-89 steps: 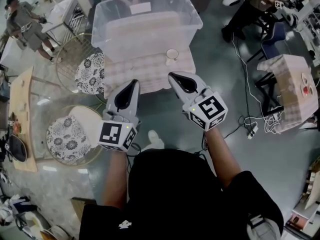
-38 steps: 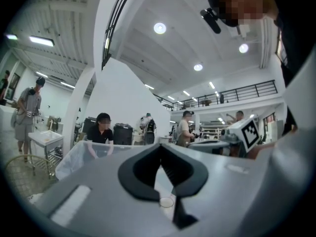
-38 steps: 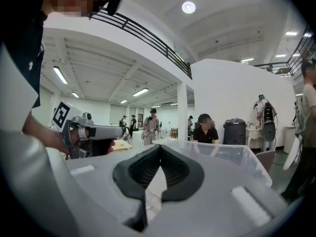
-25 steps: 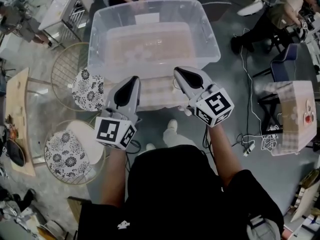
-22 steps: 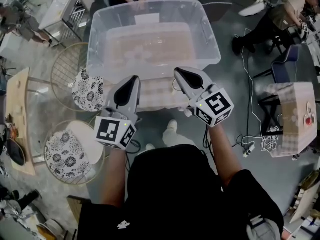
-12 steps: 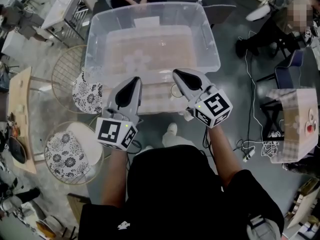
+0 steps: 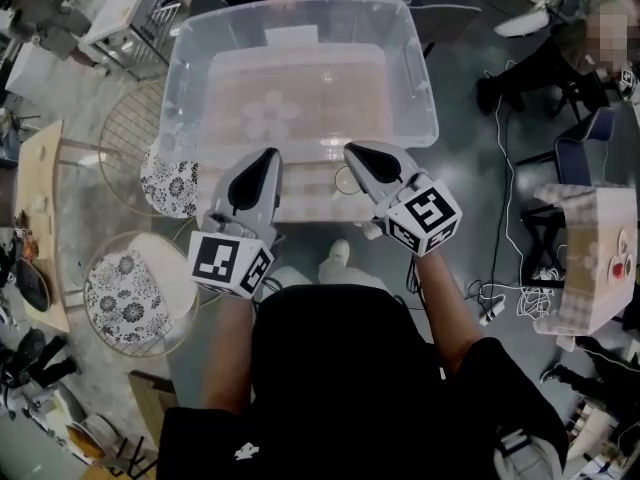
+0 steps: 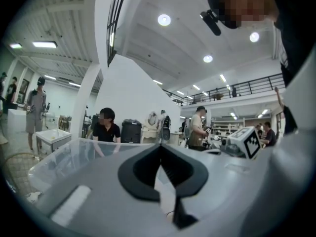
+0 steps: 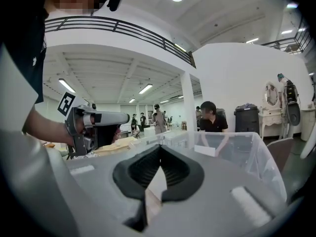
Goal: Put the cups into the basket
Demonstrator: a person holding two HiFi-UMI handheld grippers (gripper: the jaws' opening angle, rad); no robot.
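A large clear plastic bin point(image 7: 421, 88) stands on a table with a checkered cloth point(image 7: 310, 190). One small pale cup point(image 7: 343, 179) sits on the cloth just in front of the bin, partly hidden by my right gripper point(image 7: 351, 150). That gripper is shut and empty, with its tip above the bin's near wall. My left gripper point(image 7: 269, 154) hovers to the cup's left, also shut with nothing in it. In the right gripper view the bin point(image 9: 242, 149) lies ahead and the left gripper point(image 9: 94, 125) shows at the left. The left gripper view looks across the bin's rim point(image 8: 74, 147).
Two wire stools with floral cushions point(image 7: 128, 298) point(image 7: 165, 180) stand left of the table, beside a wooden bench point(image 7: 38, 218). A person point(image 8: 105, 127) sits behind the bin. Cables point(image 7: 497, 303) and a small cloth-covered table point(image 7: 590, 258) are at the right.
The bin and table have come nearer and lower in the head view. Both grippers stay shut side by side, and the cup now lies close under the right gripper.
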